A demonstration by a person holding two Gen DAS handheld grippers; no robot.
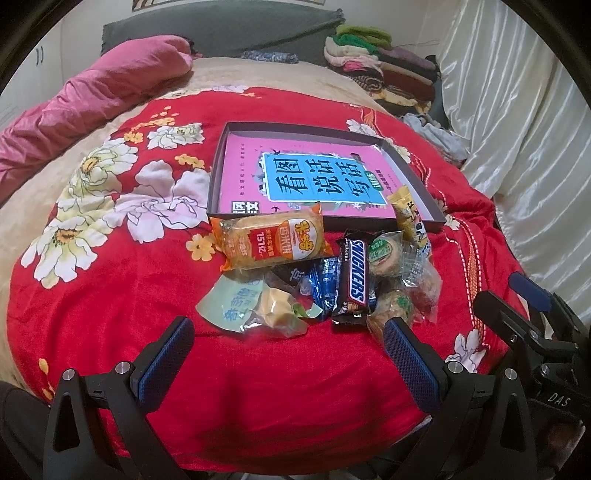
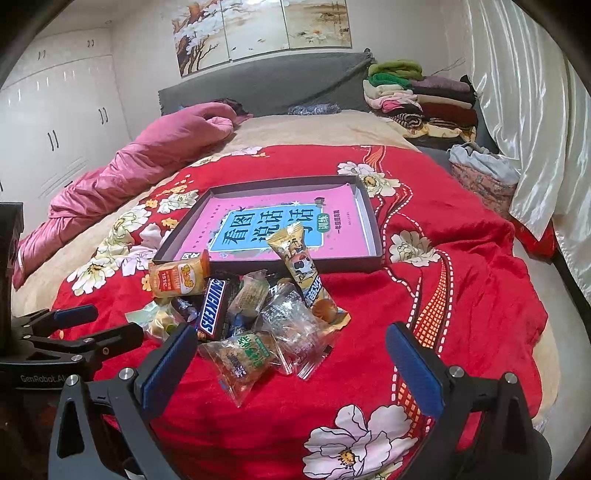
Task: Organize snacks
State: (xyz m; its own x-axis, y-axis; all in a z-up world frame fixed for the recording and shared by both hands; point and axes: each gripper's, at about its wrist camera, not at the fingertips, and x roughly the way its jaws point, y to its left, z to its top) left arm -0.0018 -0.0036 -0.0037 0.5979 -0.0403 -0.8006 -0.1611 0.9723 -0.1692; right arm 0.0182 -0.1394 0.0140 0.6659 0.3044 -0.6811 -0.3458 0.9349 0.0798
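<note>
Both tongs — left tongs [image 1: 286, 338] and right tongs [image 2: 291, 345] — hang released over a snack pile [image 2: 251, 306] on the bed [image 1: 110, 288], just before an empty tray [image 1: 218, 177]. Best lift the topmost Snickers bar [image 1: 355, 275] first.

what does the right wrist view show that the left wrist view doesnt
Only the right wrist view: the white wardrobe, the full wall painting, the floral basket by the curtain, and the left gripper seen from the side.

Only the left wrist view: the right gripper from the side, and the pale green packet seen clearly.

Both: the shallow box holding a pink book, the snack pile in front of it with the Snickers bar, the red floral blanket, the pink quilt and folded clothes. Both grippers are open and empty.
</note>
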